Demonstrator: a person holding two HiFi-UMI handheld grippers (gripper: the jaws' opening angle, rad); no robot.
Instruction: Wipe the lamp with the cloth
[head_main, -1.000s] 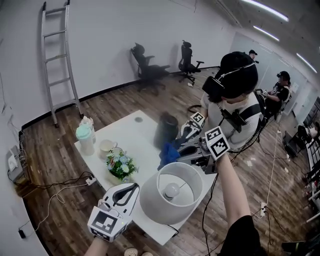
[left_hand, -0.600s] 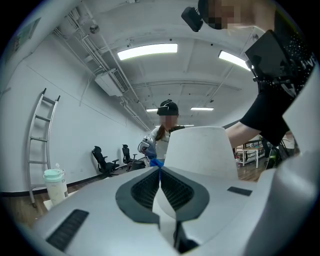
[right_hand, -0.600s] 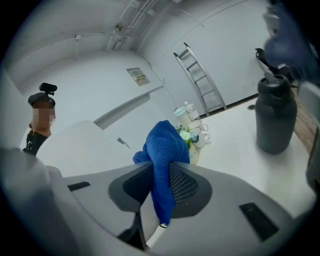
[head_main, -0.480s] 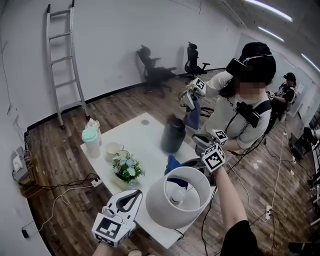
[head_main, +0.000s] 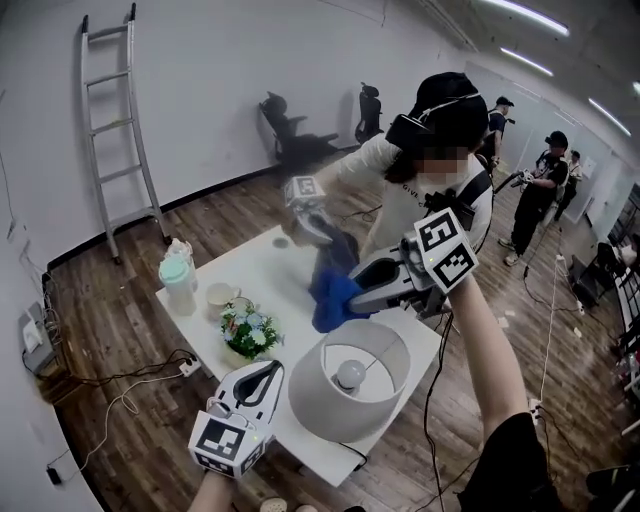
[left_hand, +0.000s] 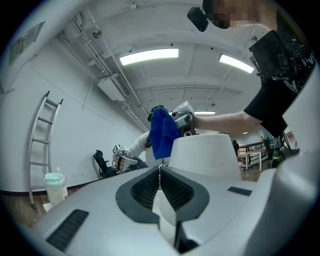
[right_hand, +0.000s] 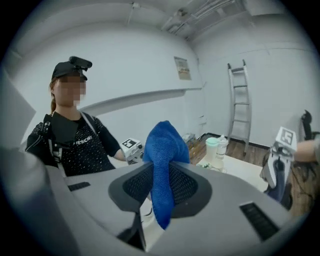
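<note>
Both jaws of the right hand-held gripper (head_main: 352, 292) are clenched on the blue cloth (head_main: 330, 300), which droops from them just above the far rim of the lamp (head_main: 318, 405). The left hand-held gripper (head_main: 270, 372) has its jaws pressed together on nothing, its tip just beside the shade's near side. The lamp stands on the white surface (head_main: 262, 268), its bulb (head_main: 349, 374) showing through the open top. The cloth is soft and limp and should mould to the shade. The shade looks light and thin and could tip or dent, so steadying it gently at the rim, clear of the fragile bulb, seems wisest.
</note>
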